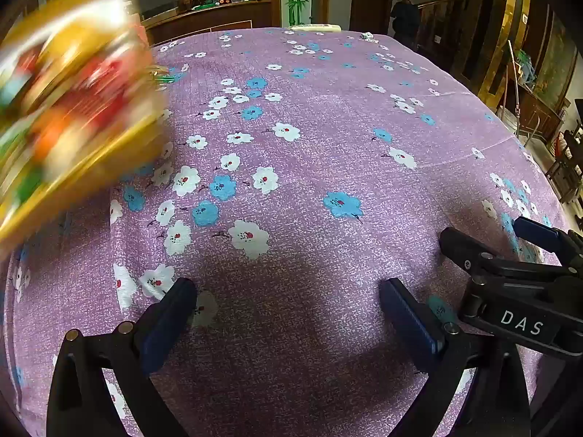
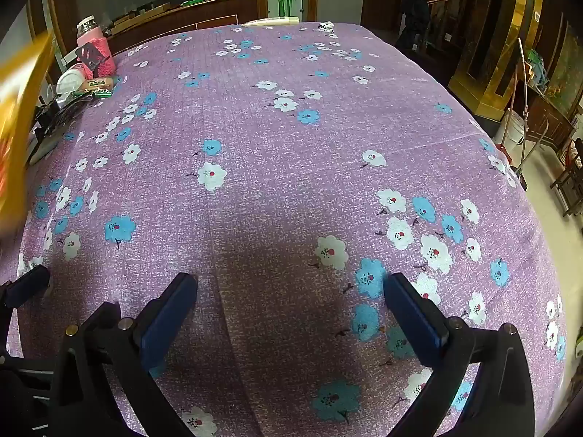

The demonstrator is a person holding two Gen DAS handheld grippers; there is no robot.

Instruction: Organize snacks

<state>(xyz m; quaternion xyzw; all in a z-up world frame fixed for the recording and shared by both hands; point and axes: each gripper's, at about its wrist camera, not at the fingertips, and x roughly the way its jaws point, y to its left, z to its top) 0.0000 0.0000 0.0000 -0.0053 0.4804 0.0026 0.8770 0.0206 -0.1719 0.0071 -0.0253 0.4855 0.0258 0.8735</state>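
Note:
A yellow box of colourful snacks (image 1: 69, 102) shows blurred by motion at the upper left of the left wrist view, above the purple flowered tablecloth (image 1: 309, 138). Its yellow edge (image 2: 18, 116) shows at the far left of the right wrist view. My left gripper (image 1: 288, 302) is open and empty over the cloth. My right gripper (image 2: 289, 298) is open and empty too; its fingers (image 1: 470, 251) show at the right of the left wrist view. One left finger (image 2: 25, 284) shows at the left edge of the right wrist view.
At the table's far left stand a pink jar (image 2: 95, 49), a white cup (image 2: 71, 80), small green packets (image 2: 97, 85) and dark items (image 2: 54, 116). A white remote (image 2: 271, 20) lies at the far edge. Chairs and furniture (image 2: 568, 178) stand off the right side.

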